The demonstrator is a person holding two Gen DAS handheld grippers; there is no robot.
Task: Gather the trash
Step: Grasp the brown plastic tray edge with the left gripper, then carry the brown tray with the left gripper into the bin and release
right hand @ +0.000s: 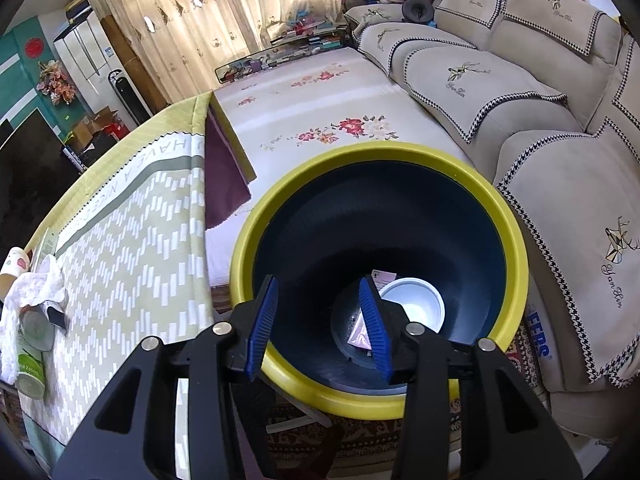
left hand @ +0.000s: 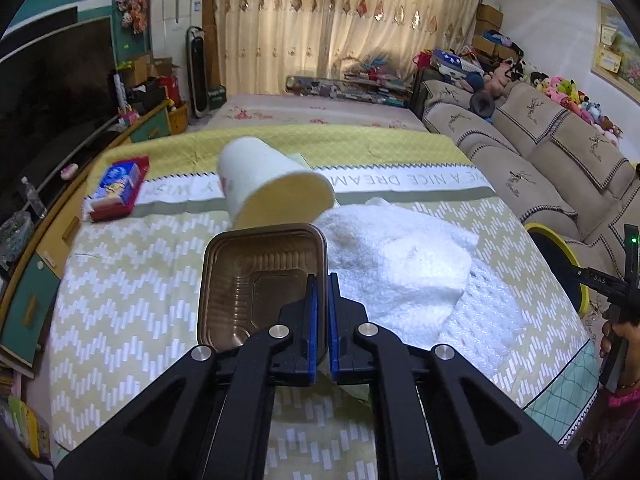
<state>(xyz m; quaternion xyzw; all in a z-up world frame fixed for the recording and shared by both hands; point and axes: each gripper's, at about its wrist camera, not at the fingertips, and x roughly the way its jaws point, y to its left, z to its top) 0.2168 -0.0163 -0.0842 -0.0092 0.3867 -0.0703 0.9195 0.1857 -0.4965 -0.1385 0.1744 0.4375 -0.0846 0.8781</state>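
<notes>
Glossy bronze foil tray (left hand: 256,280), matt paper cup (left hand: 272,184), fluffy white cloth (left hand: 400,264).

A lived-in home, living room. Long beige sofa (left hand: 560,148) with deer-embroidered covers along the right wall; row of plush toys (left hand: 560,90) on its backrest. Floor-length patterned curtains (left hand: 340,20) across the far window, daylight behind. Dark television (left hand: 52,80) on a low cabinet (left hand: 24,304) at left, artificial flowers (left hand: 132,4) on the wall above. Central table under a yellow zigzag cloth (left hand: 132,280). Cardboard boxes (left hand: 490,16) stacked in a corner, books (left hand: 360,84) piled below the curtains.
</notes>
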